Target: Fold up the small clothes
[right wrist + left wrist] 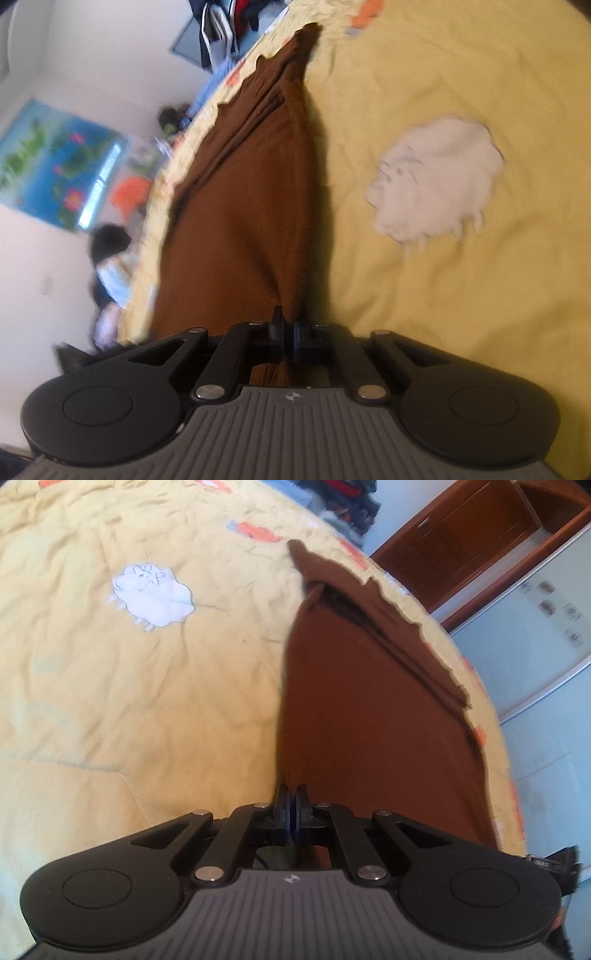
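Observation:
A brown garment hangs stretched above the yellow bedspread, its far end trailing toward the bed's edge. My left gripper is shut on the garment's near edge. In the right wrist view the same brown garment runs away from my right gripper, which is shut on another part of its near edge. Folds and a wavy hem show along the garment's far side in both views.
The bedspread has a white sheep patch and orange patches. A pile of clothes lies at the bed's far end. A wooden wardrobe stands beyond the bed. A poster hangs on the wall.

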Available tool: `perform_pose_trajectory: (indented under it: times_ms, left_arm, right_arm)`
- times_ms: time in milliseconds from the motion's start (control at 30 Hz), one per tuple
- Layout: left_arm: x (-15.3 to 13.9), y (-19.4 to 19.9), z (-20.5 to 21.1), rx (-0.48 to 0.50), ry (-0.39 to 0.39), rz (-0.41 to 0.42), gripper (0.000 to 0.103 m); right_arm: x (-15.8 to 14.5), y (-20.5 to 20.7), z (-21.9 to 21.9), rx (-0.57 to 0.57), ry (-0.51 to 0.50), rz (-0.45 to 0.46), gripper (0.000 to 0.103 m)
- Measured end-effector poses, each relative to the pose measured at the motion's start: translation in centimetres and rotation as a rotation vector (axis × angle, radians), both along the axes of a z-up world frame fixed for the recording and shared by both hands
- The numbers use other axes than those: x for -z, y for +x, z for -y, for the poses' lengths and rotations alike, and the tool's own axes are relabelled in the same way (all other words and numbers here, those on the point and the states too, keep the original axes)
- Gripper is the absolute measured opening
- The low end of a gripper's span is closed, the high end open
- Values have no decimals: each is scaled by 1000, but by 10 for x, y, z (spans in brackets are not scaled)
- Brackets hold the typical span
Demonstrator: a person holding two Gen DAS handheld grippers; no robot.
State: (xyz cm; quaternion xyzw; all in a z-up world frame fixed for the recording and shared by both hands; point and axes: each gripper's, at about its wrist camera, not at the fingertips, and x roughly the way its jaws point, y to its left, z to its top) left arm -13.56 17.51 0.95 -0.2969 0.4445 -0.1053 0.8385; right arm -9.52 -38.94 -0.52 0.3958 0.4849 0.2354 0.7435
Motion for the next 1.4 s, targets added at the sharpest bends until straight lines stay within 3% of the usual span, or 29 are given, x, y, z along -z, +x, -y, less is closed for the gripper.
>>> perform_pose_trajectory:
  times_ms: [67, 100, 133, 167, 200, 233, 367, 400, 433, 467, 500, 533, 600, 667, 733, 767, 833, 900, 967, 1000, 1033, 1100, 1167, 1200, 1233, 1300, 1367, 1400]
  left_arm:
    - [3, -7, -3, 2, -69, -32, 5]
    - [5, -13, -3, 16, -119, -49, 15]
    - [8, -20, -4, 27, -179, -73, 35]
    - [12, -26, -4, 31, -248, -67, 45]
    - [14, -33, -3, 30, -295, -56, 65]
    - [14, -37, 2, 28, -316, -44, 74]
    - [9, -36, 23, 30, -279, -19, 73]
    - [8, -33, 26, 37, -268, -24, 66]
    - [7, -29, 29, 53, -242, -46, 29]
    - [9, -26, 32, 71, -201, -85, 8]
    - [12, -24, 34, 88, -159, -114, 4]
    - [10, -26, 31, 93, -150, -100, 4]
    - [-4, -31, 31, 98, -36, -60, 4]
    - [-14, -35, 28, 124, 24, -33, 4]
    - [-8, -31, 28, 126, 104, -44, 4]
    - [-6, -32, 28, 135, 98, -18, 4]
    - [-8, -28, 29, 147, 105, -33, 7]
    - [-21, -28, 25, 165, 97, -21, 9]
    - [-42, -25, 19, 155, 153, 32, 14]
    - [-55, -20, 22, 145, 211, 91, 25]
    - [-63, -10, 30, 138, 274, 145, 47]
    - [-71, 21, 59, 118, 438, 268, 79]
    - [-64, 56, 91, 92, 564, 358, 79]
    - [-55, 80, 109, 102, 616, 368, 79]
    - [-46, 102, 124, 105, 656, 358, 79]
    - [-26, 135, 144, 146, 698, 326, 78]
    - [-5, 154, 147, 176, 715, 268, 80]
    - [-1, 154, 138, 173, 679, 293, 81]
  right_arm:
    - [0, -6, -1, 31, 23, 1, 25]
    - [-2, -11, -1, 27, 30, 9, 33]
    - [-5, -16, -2, 19, 48, 18, 50]
    - [-7, -22, -4, 5, 66, 26, 60]
    - [-10, -26, -6, -12, 76, 27, 62]
    - [-11, -28, -9, -27, 81, 18, 63]
    - [-11, -29, -34, -88, 87, 3, 62]
    - [-13, -28, -40, -100, 78, 6, 61]
    - [-13, -26, -46, -113, 71, 1, 54]
    - [-12, -24, -50, -121, 64, -14, 33]
    - [-9, -24, -51, -133, 53, -34, 17]
    - [-7, -24, -51, -147, 40, -43, 14]
    - [-7, -30, -42, -137, 45, -32, 14]
    - [-13, -40, -27, -97, 35, -15, 13]
    - [-11, -47, -17, -78, 16, -29, 8]
    - [-5, -50, -17, -85, 2, -31, 7]
    - [4, -49, -17, -70, 48, -39, 5]
    - [2, -48, -14, -47, 63, -47, 20]
    - [-15, -47, -10, -4, 15, 7, 45]
    - [-26, -44, -10, 15, -22, 44, 47]
    - [-35, -36, -11, 22, -58, 81, 47]
    - [-54, -8, -27, 7, -166, 171, 48]
    - [-68, 31, -58, -19, -294, 272, 57]
    - [-71, 52, -75, -26, -356, 324, 62]
    - [-72, 71, -93, -24, -412, 382, 74]
    - [-65, 106, -125, -47, -518, 459, 78]
    - [-50, 133, -146, -85, -605, 444, 77]
    - [-38, 142, -151, -114, -630, 421, 78]
